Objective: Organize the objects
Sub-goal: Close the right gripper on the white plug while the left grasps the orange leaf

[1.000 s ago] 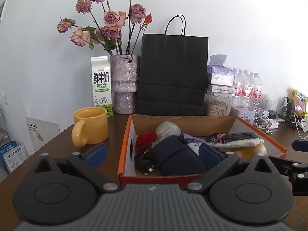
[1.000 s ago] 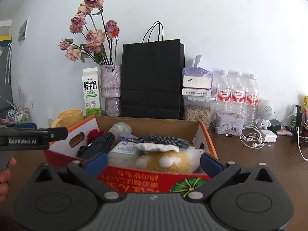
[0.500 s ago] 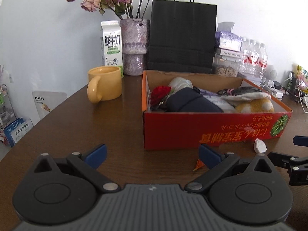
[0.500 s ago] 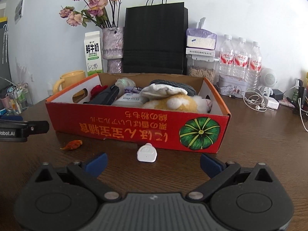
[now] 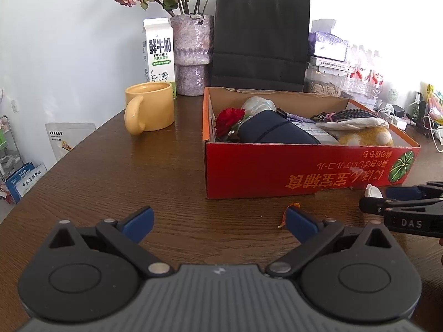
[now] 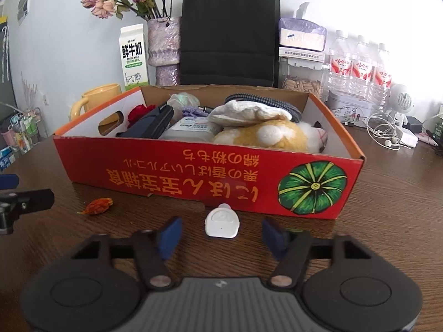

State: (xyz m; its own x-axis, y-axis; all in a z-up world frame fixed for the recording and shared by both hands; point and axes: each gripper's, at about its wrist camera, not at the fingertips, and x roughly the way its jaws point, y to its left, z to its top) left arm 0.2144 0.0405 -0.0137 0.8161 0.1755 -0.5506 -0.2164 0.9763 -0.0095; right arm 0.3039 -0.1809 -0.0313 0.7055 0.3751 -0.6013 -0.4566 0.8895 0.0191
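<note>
A red cardboard box (image 6: 193,177) stands on the brown table, holding a dark pouch (image 6: 151,124), a red rose (image 5: 228,117), a yellow plush toy (image 6: 260,135) and other items. A small white plastic piece (image 6: 222,221) lies on the table just in front of the box. My right gripper (image 6: 221,235) is open, low over the table, with the white piece between its fingers. A dried orange petal (image 6: 97,206) lies to the left. My left gripper (image 5: 218,222) is open and empty, back from the box (image 5: 304,168).
A yellow mug (image 5: 148,106), milk carton (image 5: 159,52), vase of dried roses (image 5: 192,55) and black paper bag (image 5: 261,36) stand behind the box. Water bottles (image 6: 360,66), a seed jar (image 6: 301,83) and earphone cables (image 6: 384,132) are at the right.
Both grippers pulled back from the box and dropped lower. The right gripper has narrowed and moved in around the white piece. The left stayed wide open.
</note>
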